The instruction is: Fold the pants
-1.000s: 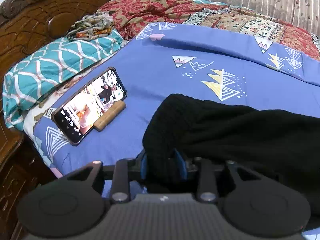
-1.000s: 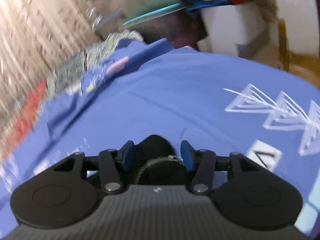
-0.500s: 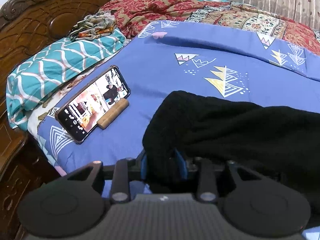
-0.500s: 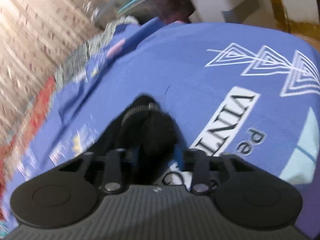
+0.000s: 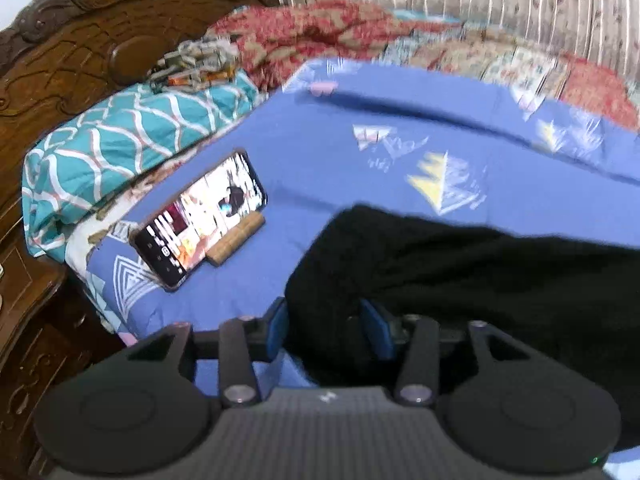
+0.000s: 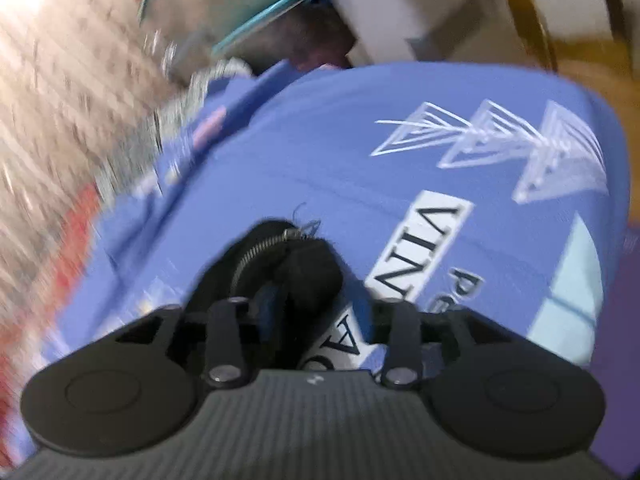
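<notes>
Left wrist: soft black pants between blue jaws.

1. My left wrist camera sits low and close over the blue bedsheet, facing the carved headboard.
2. My right one, tilted, faces the sheet's printed edge; both views share that sheet.

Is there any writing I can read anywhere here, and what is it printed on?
"VIN" then "A", partly hidden: white label panel printed on the blue bedsheet.
"Pe", cut off: same sheet, beside the panel.
Lit phone screen on a wooden stand: too blurred to read.
Black pants: no writing visible.
</notes>
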A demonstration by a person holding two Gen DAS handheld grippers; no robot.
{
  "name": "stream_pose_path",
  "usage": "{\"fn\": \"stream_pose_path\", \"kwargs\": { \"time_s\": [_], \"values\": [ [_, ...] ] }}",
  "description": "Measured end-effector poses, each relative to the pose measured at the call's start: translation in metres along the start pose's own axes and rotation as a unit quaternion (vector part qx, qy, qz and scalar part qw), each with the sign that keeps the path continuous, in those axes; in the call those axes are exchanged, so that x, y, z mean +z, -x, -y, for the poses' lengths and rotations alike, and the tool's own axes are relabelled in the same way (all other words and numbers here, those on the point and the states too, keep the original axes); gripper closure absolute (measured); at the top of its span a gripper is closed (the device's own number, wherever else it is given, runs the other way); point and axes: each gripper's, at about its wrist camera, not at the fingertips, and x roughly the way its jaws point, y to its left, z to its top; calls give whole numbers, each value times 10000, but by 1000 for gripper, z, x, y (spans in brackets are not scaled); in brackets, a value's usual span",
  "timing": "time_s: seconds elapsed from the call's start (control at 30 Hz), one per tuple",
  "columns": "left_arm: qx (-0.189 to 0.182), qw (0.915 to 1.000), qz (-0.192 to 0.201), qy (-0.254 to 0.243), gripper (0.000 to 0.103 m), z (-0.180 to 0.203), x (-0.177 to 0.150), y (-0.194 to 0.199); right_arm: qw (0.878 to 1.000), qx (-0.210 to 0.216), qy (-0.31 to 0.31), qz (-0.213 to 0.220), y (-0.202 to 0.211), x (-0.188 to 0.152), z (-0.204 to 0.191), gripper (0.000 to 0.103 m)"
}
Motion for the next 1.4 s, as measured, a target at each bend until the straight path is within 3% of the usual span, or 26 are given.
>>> {"fn": "stream_pose_path", "kwargs": {
  "time_s": [0.17,0.3,0.43,0.67,0.7,0.73,0.83,0.9,0.97,1.03,1.17,1.23,1.3,1.4],
  "values": [
    [-280,9989,339,-174,59,17,11,26,9910,976,-811,-432,13,-7,28,54],
    [-764,9956,288,-460,59,59,18,27,9841,1336,-790,-865,4,-18,20,54],
    [-1387,9875,76,-742,59,113,14,22,9858,1282,-601,-908,-15,-23,1,55],
    [-1688,9773,-564,-1148,59,169,-15,-3,9910,1010,-293,-831,-42,-26,-25,57],
    [-1680,9766,-626,-1188,59,172,-18,-6,9919,927,-223,-836,-44,-27,-28,77],
    [-1662,9764,-656,-1217,59,174,-20,-7,9929,797,-133,-871,-45,-28,-32,88],
    [-1556,9782,-661,-1207,59,169,-19,-12,9952,678,80,-696,-34,-27,-37,90],
    [-1495,9802,-652,-1119,59,163,-16,-14,9968,543,557,-163,-10,-26,-48,92],
    [-1468,9812,-657,-1069,59,161,-14,-16,9954,344,821,365,17,-27,-50,92],
    [-1443,9812,-682,-1082,59,159,-15,-19,9942,75,908,566,31,-33,-42,92],
    [-1411,9789,-772,-1261,57,161,-27,-23,9954,-465,829,-146,8,-48,-14,86],
    [-1494,9780,-714,-1272,57,156,-28,-19,9987,-255,413,-126,14,-45,-3,78],
    [-1625,9776,-637,-1175,57,144,-26,-12,9992,-326,133,-165,26,-36,0,59],
    [-1769,9788,-395,-953,53,113,-22,1,9977,-670,-49,55,55,-36,1,56]
  ]
}}
